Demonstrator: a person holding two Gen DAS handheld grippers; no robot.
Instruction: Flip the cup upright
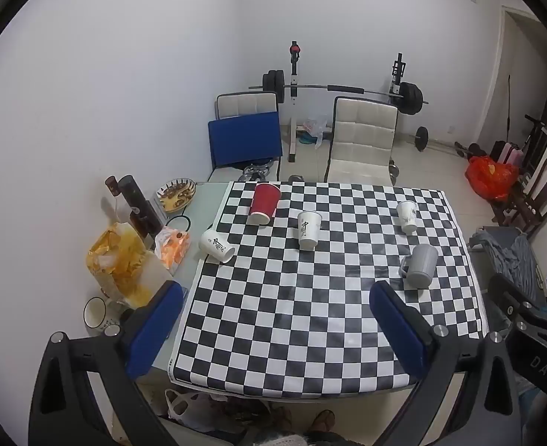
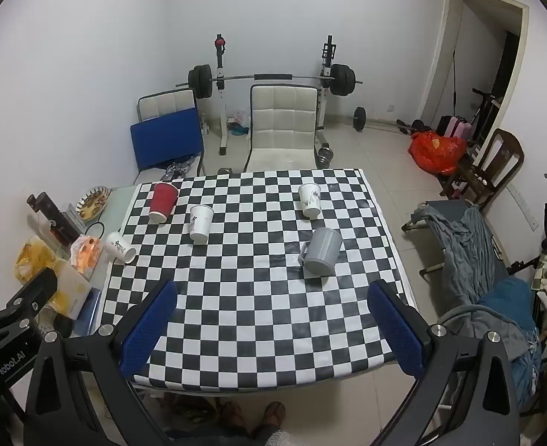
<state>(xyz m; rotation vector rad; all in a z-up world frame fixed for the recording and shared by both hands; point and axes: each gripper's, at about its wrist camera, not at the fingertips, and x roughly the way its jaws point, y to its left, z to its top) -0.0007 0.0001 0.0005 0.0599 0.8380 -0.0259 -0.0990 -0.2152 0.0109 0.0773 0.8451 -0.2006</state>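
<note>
Nothing gripped yet. Left gripper (image 1: 277, 319) and right gripper (image 2: 273, 316) both spread wide and empty, hovering above the near edge of the checkered surface (image 1: 310, 334).

Only one cup plainly on its side — the white paper cup (image 1: 216, 246) at the far-left edge of the cloth, mouth toward the near right, base toward the bags of snacks (image 1: 124, 264). Red cup (image 1: 264, 203), middle white cup (image 1: 308, 229), far white cup (image 1: 407, 215) and grey mug (image 1: 420, 263) apparently standing; upright or inverted hard to judge from here.

For the tipped cup: best taken with the left fingers (image 1: 158, 327), across the body near the middle, squeezed lightly since thin paper buckles. Then rotated about the base and set down inside the cloth, away from the edge.

Relative to those fingers: cup well ahead and slightly left of the gap, well apart, nothing between. From the right wrist view: same cup (image 2: 121, 247) far off to the left.
</note>
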